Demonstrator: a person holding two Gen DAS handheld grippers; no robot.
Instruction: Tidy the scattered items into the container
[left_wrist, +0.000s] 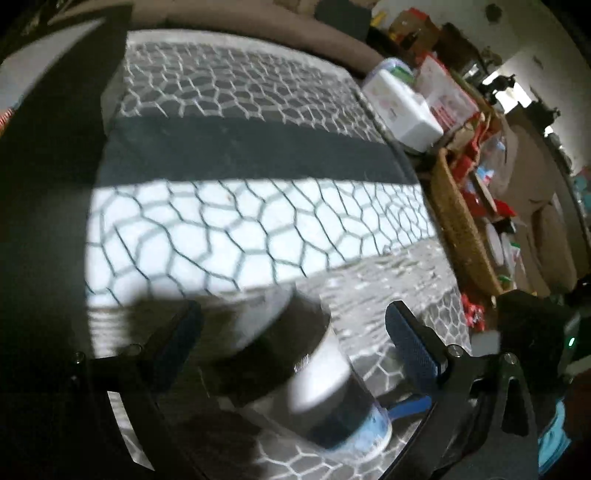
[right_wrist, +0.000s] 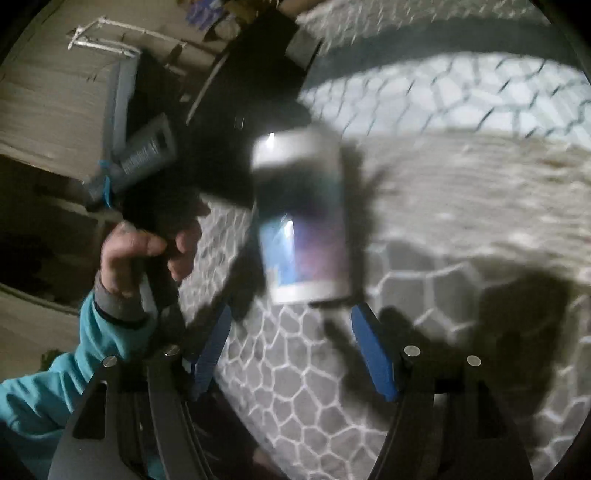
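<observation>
Honeycomb-patterned tabletop (left_wrist: 258, 221) (sunlit band), cluttered room

sunlit honeycomb-patterned rug (left_wrist: 258, 221), perhaps tiles.

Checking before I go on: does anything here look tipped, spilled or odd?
The bottle leans off upright on the patterned cloth, apart from the right gripper's open jaws. Blur hides whether it is falling. No spill shows.
</observation>
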